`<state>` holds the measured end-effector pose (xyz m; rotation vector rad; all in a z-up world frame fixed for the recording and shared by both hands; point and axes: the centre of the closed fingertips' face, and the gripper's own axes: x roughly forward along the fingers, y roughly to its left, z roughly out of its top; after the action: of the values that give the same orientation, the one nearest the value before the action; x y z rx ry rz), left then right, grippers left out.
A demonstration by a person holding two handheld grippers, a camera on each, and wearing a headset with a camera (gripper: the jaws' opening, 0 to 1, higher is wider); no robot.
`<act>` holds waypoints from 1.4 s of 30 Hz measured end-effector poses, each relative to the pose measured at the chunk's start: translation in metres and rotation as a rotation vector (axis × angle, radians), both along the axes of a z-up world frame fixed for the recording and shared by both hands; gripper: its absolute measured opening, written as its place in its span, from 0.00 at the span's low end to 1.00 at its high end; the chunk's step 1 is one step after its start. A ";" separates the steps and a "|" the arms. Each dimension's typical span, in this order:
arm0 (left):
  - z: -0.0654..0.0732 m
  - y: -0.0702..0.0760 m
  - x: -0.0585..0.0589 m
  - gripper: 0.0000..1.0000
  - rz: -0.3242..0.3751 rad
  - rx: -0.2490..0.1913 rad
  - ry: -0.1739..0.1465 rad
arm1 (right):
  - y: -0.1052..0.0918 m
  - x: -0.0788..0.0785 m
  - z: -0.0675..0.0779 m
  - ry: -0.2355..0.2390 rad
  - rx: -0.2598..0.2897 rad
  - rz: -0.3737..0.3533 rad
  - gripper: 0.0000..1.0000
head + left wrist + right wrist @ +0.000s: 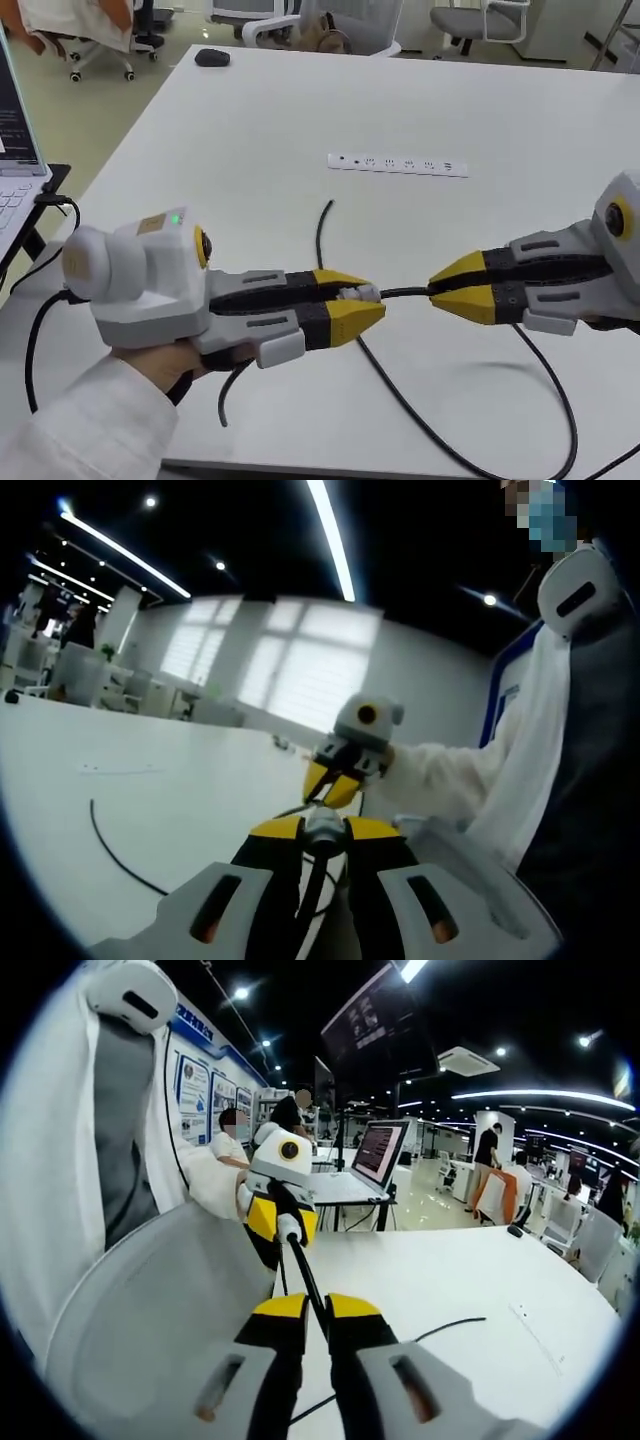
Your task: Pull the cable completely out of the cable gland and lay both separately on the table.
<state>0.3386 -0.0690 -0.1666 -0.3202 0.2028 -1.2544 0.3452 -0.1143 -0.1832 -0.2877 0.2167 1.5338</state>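
Observation:
My left gripper (370, 301) is shut on the small white cable gland (361, 293), held above the white table (250, 130). A short stretch of black cable (405, 292) runs from the gland into my right gripper (437, 290), which is shut on it a few centimetres away. The two grippers face each other tip to tip. The rest of the cable loops down onto the table. In the left gripper view the gland (322, 824) sits between my yellow jaws. In the right gripper view the cable (303, 1270) leads from my jaws to the gland (288, 1228).
A white power strip (398, 165) lies mid-table and a dark mouse (212, 58) at the far edge. A laptop (15, 150) stands at the left. Office chairs (95, 35) stand beyond the table. A black lead (35, 350) hangs by the near left edge.

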 end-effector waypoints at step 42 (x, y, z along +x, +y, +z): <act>0.000 0.003 0.005 0.17 0.023 -0.002 0.015 | -0.025 0.005 -0.027 0.061 -0.042 -0.117 0.15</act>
<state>0.3434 -0.0656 -0.1664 -0.3326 0.2101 -1.2296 0.3507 -0.1395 -0.2105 -0.2575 0.3094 1.4241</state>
